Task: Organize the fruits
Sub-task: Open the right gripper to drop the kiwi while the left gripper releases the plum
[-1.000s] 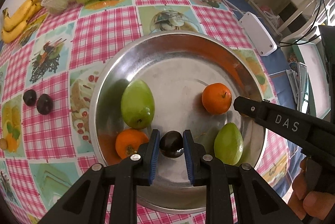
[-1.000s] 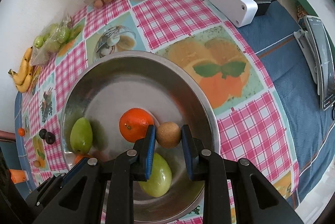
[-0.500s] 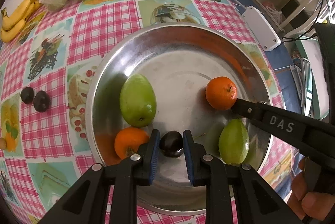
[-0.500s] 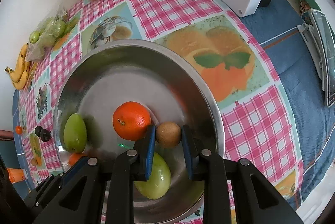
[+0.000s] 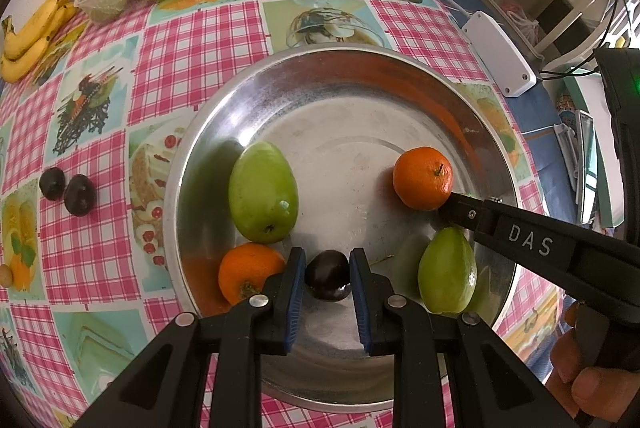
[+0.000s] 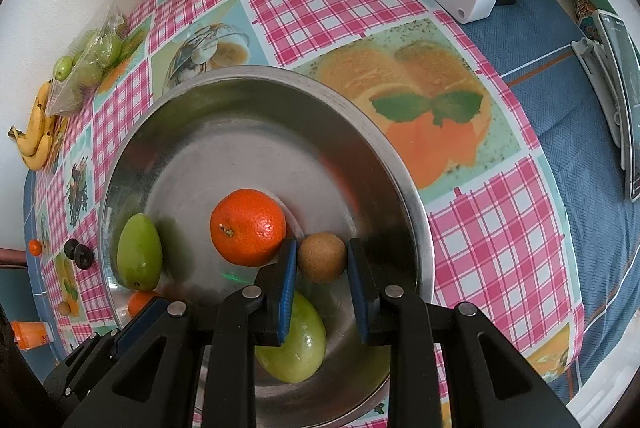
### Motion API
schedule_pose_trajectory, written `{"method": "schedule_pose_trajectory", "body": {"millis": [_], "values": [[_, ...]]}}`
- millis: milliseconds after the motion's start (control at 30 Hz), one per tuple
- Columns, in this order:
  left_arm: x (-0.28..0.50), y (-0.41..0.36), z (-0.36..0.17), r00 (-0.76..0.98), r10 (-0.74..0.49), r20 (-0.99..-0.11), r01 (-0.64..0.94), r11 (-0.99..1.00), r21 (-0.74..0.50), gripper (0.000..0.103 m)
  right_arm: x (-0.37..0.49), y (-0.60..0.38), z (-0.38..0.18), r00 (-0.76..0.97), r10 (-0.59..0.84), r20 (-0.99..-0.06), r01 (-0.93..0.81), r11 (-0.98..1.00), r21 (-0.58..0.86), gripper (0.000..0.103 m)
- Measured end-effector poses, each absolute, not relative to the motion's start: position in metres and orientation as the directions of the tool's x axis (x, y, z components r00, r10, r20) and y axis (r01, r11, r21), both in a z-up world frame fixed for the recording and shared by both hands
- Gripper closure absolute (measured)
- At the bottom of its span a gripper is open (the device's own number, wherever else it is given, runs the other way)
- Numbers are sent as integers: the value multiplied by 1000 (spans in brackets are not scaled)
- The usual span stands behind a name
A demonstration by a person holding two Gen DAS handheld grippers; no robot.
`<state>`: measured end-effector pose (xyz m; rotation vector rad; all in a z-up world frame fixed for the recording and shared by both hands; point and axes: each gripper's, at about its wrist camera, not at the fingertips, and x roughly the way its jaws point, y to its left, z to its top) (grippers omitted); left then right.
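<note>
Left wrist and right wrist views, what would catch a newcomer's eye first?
The big steel bowl on the pink checked tablecloth, with two oranges and two green fruits lying in it. The left gripper is shut on a dark plum at the bowl's near side, and the right gripper is shut on a small brown fruit beside one orange.

Fruits (image 5: 263,197) in steel bowl (image 5: 320,75)
</note>
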<state>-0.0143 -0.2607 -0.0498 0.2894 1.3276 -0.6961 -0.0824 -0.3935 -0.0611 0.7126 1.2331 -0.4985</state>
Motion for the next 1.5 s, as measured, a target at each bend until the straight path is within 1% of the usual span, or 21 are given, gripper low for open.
{"method": "schedule_pose_trajectory", "body": {"millis": [400,533,667,733,1067,1167,1367,1500], "values": [[-14,-262,-50,72,-293,-954,613,767,-189,76,-79,-396,-61,246,19,-969,684,705,187,76],[-15,-261,-48,72,-297,-952,612,767,-193,74,-77,-398,-60,234,9,-972,681,712,171,74],[-15,-259,-44,75,-306,-949,616,763,-197,73,-76,-396,-57,228,-4,-974,682,714,157,69],[-15,-258,-41,76,-312,-947,618,760,-200,73,-76,-396,-55,231,-9,-973,683,713,156,69],[-14,-253,-12,110,-363,-925,631,745,-217,72,-77,-392,-22,288,-51,-956,676,718,165,68],[-7,-248,-4,126,-372,-920,618,755,-221,70,-80,-393,-15,301,-59,-952,672,721,168,68],[12,-231,5,145,-392,-908,569,784,-248,70,-89,-388,-6,303,-70,-950,682,712,165,68],[28,-216,8,178,-384,-906,523,817,-243,70,-89,-381,2,305,-82,-949,674,722,154,68]]}}
